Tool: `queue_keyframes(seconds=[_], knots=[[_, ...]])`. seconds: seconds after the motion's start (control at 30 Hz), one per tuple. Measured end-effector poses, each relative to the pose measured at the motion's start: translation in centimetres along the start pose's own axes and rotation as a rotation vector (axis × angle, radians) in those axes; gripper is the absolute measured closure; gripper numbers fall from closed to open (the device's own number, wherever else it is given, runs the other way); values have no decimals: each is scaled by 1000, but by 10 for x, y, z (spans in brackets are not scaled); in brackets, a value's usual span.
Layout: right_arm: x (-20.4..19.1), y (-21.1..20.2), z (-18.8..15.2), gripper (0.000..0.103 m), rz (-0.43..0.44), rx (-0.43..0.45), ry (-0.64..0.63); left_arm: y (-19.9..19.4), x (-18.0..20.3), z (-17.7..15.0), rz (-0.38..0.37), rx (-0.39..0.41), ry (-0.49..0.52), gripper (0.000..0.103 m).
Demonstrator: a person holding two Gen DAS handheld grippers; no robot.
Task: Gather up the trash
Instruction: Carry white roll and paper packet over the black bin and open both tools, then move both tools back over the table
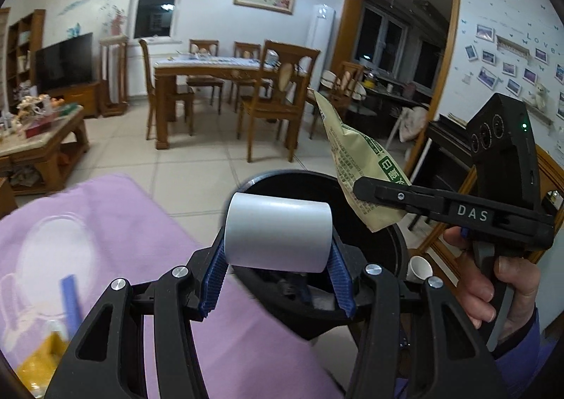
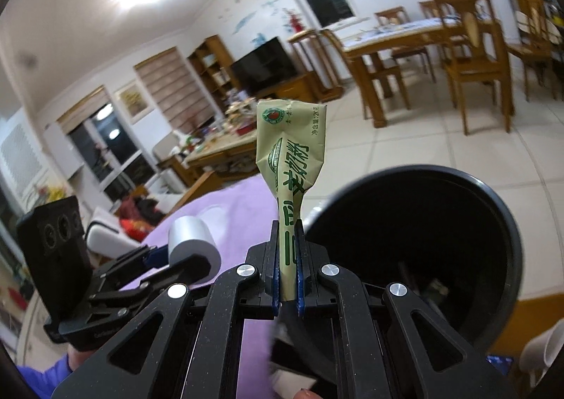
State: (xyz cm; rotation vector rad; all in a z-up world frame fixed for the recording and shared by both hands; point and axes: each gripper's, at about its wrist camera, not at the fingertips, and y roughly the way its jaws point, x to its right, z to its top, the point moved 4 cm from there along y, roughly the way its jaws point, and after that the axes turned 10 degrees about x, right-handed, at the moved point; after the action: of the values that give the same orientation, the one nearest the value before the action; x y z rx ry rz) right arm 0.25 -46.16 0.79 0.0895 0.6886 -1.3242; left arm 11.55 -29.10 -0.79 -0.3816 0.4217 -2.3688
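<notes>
Left hand-held gripper point(image 1: 278, 266) clamps a grey-white cylindrical paper roll point(image 1: 278, 231) over the rim of the round black trash bin point(image 2: 500, 208). Right hand-held gripper point(image 2: 286, 272) pinches a crumpled olive-green printed sachet point(image 2: 290, 155), upright, beside the bin above the purple cloth point(image 1: 123, 222).

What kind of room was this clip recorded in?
Most likely a home's combined living and dining room. A wooden dining table with matching chairs stands on the tiled floor, a flat-screen TV sits on a low cabinet, and a cluttered coffee table is nearby.
</notes>
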Motion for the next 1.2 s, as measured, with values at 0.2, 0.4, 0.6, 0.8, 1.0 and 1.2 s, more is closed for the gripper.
queue_keyframes(seconds=[0.2,0.4,0.6,0.8,1.0,1.2], knots=[[55,-11,-14,96,-55,-10,64,36,25,-11,-29,-54,20,52],[96,-16,-27,96,-80,-20,107,57,48,-22,-41,-99,32,52],[111,-7,-34,95,-96,-30,137,71,57,-29,-44,-132,38,52],[115,3,-33,36,-108,-45,158,74,66,-32,-34,-159,42,44],[106,6,-28,35,-118,-35,157,56,65,-24,-21,-124,34,28],[74,17,-27,35,-100,-50,114,17,54,-22,-5,-93,32,28]])
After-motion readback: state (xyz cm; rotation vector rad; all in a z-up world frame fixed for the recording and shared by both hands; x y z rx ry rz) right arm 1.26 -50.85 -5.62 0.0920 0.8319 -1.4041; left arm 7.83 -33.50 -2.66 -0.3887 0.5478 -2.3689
